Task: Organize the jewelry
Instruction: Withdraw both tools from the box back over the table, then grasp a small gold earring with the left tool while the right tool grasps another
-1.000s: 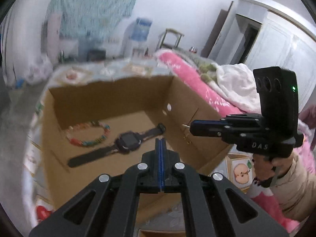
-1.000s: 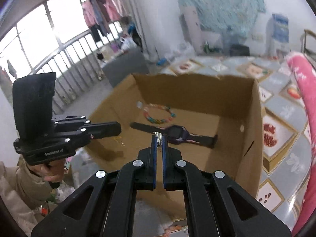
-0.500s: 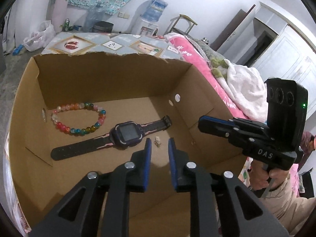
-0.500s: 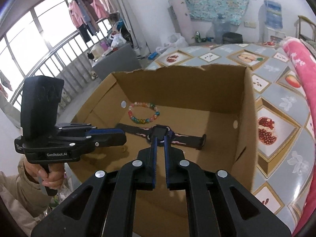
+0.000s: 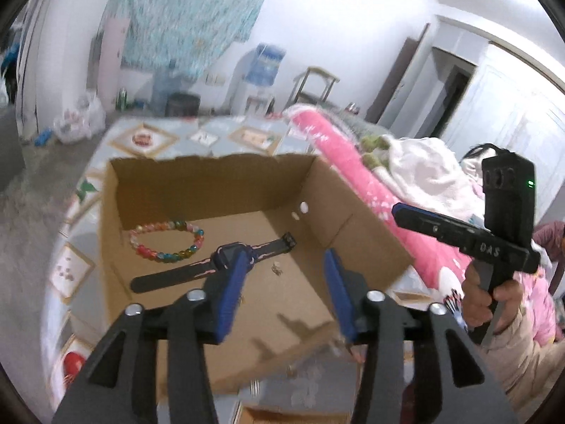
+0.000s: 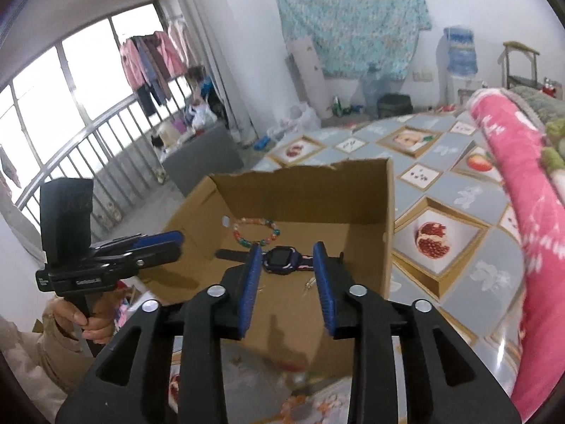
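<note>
Left gripper [image 5: 286, 289] and right gripper [image 6: 287, 284], jaws opening and empty, are best lifted clear of the brown cardboard box [image 5: 219, 176] slowly.

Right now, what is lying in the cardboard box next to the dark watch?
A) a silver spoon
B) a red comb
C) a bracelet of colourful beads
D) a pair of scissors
C: a bead bracelet lies on the cardboard box floor beside the watch.
</note>
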The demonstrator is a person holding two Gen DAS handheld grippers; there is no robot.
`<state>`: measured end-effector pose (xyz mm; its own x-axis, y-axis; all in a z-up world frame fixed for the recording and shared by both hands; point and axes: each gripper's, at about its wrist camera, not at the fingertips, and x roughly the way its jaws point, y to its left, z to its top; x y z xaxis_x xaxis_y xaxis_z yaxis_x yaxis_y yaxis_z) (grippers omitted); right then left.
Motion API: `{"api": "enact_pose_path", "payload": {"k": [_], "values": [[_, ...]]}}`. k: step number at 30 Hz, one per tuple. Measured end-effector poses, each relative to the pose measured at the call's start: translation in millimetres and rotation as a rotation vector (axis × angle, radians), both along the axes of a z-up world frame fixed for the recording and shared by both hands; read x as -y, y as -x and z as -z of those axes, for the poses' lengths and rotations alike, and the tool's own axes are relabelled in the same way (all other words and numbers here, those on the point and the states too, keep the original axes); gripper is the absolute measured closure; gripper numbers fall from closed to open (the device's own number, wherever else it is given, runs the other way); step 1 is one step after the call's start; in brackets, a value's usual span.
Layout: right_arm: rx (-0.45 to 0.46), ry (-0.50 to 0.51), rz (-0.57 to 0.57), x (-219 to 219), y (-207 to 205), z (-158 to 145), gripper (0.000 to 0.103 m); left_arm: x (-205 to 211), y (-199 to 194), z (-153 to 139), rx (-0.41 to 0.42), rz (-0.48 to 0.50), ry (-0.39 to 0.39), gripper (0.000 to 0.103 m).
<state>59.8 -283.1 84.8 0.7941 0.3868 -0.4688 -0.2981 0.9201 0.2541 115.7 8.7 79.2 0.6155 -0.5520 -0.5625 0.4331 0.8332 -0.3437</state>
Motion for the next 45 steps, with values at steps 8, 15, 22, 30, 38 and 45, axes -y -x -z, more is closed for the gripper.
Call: {"api": "enact_pose_path", "payload": {"k": [8,15,22,30,38,45], "values": [[-0.023,-0.039,0.024,-0.1,66.4,31.2,0.067,-16.5,84.9,8.5,0.042,0.051,-0.043,0.039],[-0.206,-0.062,0.018,-25.4,68.5,92.1,0.067,6.6,89.6,61.2,-0.049,0.003,-0.142,0.039],[-0.271,-0.041,0.025,-47.2,57.0,120.7,0.072,28.8,68.3,103.5,-0.072,-0.046,-0.309,0.056],[-0.260,0.014,0.018,-66.1,42.6,124.6,0.073,37.3,53.2,125.2,-0.097,-0.044,-0.365,0.079],[-0.263,0.032,0.007,-71.6,34.5,128.0,0.073,42.0,48.2,130.2,-0.073,-0.034,-0.385,0.084],[-0.252,0.045,0.008,-73.3,35.3,127.4,0.073,49.3,52.1,130.2,-0.046,-0.011,-0.436,0.096]]}}
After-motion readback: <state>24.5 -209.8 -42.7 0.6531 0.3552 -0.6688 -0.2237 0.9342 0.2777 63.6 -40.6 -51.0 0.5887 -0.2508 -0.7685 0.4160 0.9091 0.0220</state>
